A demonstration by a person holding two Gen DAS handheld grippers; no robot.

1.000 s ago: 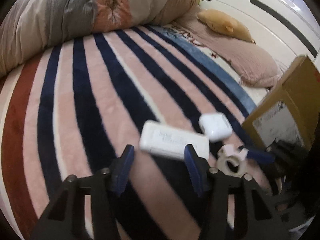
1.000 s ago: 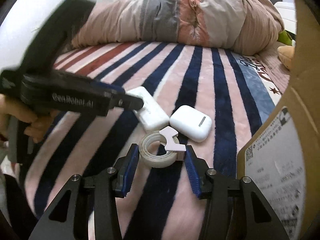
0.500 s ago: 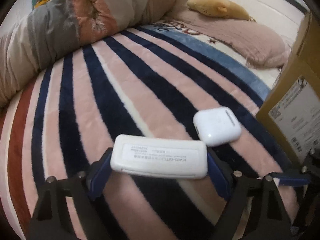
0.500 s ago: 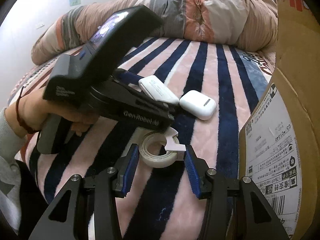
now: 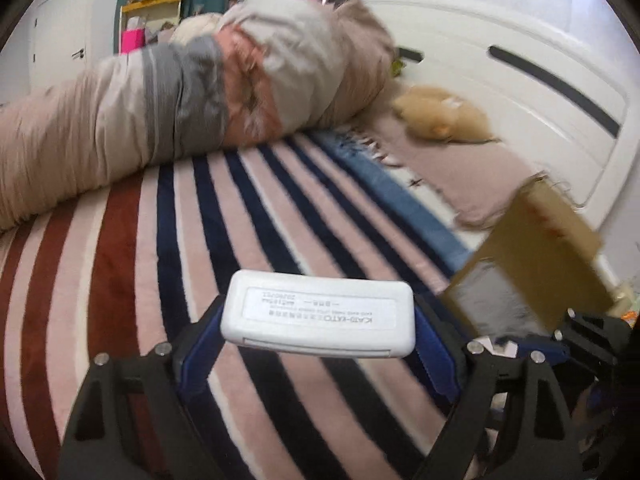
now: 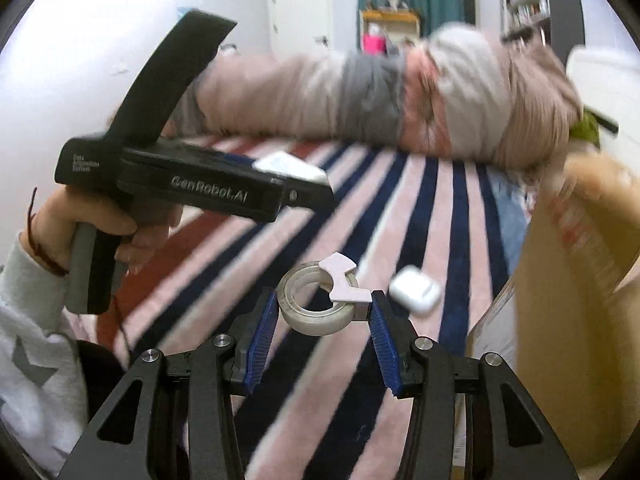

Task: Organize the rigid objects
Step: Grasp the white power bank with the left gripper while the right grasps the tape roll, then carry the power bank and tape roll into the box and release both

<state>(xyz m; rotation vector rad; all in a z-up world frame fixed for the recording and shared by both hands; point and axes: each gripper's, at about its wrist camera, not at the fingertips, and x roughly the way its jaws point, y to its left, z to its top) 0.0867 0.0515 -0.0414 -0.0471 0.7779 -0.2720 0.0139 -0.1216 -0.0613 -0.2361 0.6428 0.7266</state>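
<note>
My left gripper point(image 5: 318, 320) is shut on a flat white case point(image 5: 318, 314) with a printed label and holds it above the striped blanket point(image 5: 200, 220). In the right wrist view the left gripper point(image 6: 304, 184) shows at the left, carrying the case point(image 6: 290, 166). My right gripper point(image 6: 320, 312) is shut on a clear tape roll point(image 6: 316, 300) with a white dispenser tab and holds it lifted. A white earbuds case point(image 6: 416, 290) lies on the blanket beside the cardboard box point(image 6: 576, 300).
The cardboard box point(image 5: 536, 264) stands open at the right edge of the bed. A rolled duvet point(image 5: 180, 92) lies across the far side, with a pink pillow and tan plush toy point(image 5: 444, 118) by the white headboard. A hand point(image 6: 120, 232) holds the left gripper.
Both grippers have risen off the blanket, the left with the white case, the right with the tape roll. The earbuds case stays on the blanket.
</note>
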